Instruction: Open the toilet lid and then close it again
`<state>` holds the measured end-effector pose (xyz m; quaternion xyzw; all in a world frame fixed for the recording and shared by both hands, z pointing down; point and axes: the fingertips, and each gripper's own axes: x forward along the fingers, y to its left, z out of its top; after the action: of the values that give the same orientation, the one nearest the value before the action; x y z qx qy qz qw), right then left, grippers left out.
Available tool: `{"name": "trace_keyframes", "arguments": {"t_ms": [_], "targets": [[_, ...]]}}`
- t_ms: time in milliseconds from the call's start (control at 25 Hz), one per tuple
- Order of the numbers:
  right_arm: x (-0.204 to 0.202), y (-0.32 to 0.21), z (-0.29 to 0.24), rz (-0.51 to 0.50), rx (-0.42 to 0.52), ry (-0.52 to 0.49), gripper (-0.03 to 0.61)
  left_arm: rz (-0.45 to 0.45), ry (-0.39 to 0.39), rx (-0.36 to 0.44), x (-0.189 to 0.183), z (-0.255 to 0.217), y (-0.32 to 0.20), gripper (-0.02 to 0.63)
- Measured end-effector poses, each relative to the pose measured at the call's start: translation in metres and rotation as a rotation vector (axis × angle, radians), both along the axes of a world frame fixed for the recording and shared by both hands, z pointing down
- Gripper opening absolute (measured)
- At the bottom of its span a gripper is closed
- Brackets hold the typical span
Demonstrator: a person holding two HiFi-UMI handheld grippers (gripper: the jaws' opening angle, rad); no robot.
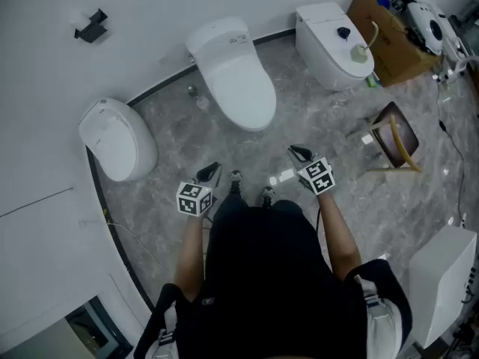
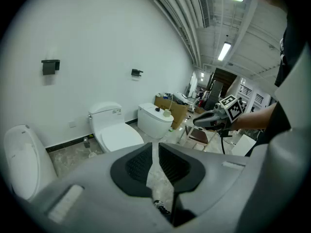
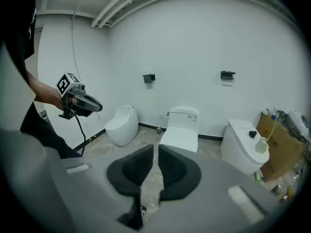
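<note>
Three toilets stand in a row along the wall: the middle toilet [image 1: 232, 73] straight ahead, the left toilet [image 1: 116, 137] to one side and the right toilet [image 1: 329, 43] to the other. A cardboard box [image 1: 389, 36] sits just beside the right toilet, and a chair [image 1: 397, 137] stands on the floor in front of the box. The left gripper [image 1: 212, 170] and right gripper [image 1: 298, 153] are side by side before the middle toilet — well apart from it.

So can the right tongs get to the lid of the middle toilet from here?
Probably yes. The right tongs, shut and empty, hang short of the middle toilet's lid, with only bare floor between; a step forward looks needed.
</note>
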<state>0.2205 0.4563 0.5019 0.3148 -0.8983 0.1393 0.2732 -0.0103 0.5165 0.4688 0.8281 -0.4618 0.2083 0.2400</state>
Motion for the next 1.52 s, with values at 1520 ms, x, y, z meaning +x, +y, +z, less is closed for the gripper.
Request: {"name": "trace_keyframes", "arguments": {"t_ms": [1520], "targets": [[-0.056, -0.087, 0.022, 0.043, -0.078, 0.092, 0.034, 0.017, 0.086, -0.094, -0.067, 0.042, -0.095, 0.051]]}}
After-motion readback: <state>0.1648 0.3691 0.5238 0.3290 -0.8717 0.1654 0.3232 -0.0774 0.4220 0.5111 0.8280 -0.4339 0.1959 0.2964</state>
